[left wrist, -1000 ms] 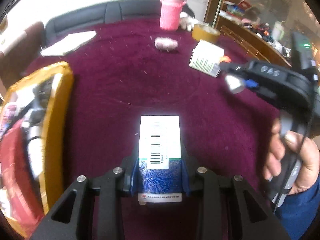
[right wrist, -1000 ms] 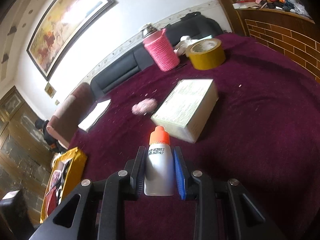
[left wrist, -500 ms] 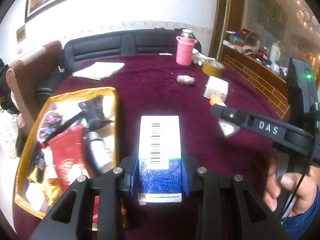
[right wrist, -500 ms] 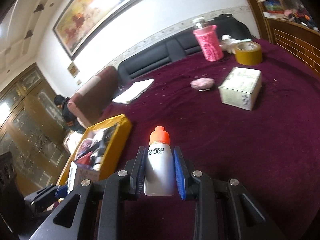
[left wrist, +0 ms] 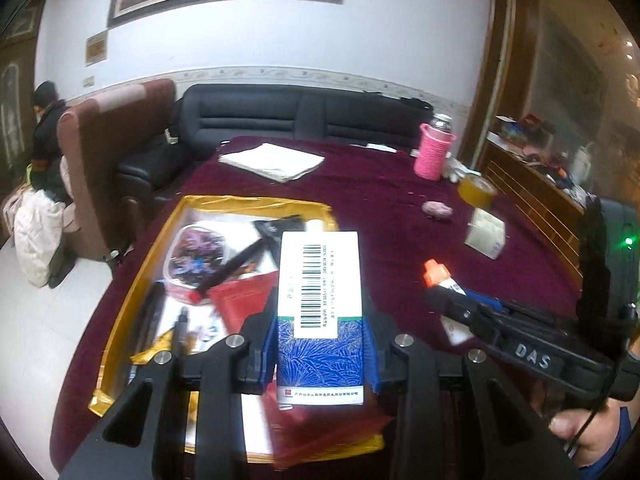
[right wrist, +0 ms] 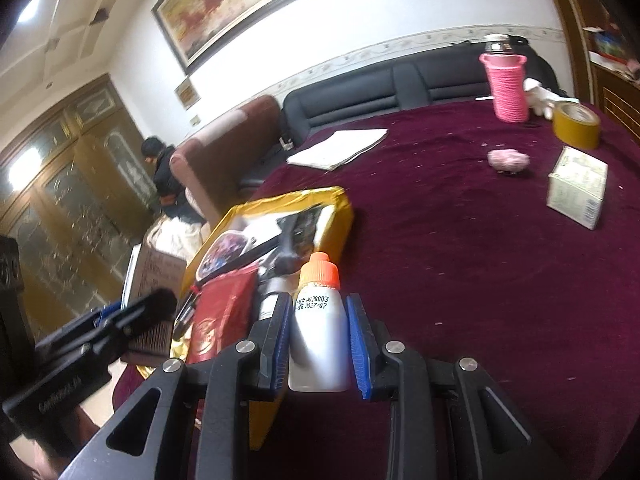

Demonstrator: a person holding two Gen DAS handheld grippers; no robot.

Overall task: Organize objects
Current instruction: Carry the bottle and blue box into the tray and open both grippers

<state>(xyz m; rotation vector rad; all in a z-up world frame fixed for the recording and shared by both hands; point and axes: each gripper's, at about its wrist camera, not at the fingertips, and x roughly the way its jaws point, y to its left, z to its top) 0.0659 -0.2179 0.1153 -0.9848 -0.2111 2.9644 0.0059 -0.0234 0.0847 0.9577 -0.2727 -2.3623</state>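
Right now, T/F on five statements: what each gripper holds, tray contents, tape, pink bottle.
1. The left gripper clamps a barcoded box. True.
2. The right gripper is empty. False: it is shut on a white dropper bottle with an orange cap.
3. The gold tray is empty. False: a red packet and other items lie in it.
4. The tape roll lies on the maroon cloth. True.
5. The pink bottle has tipped over. False: it stands upright.

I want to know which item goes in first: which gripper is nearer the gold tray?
Left. The left gripper, shut on the blue-and-white box, hangs over the gold tray; the right gripper, shut on the orange-capped bottle, sits beside the tray's right edge, over the cloth.
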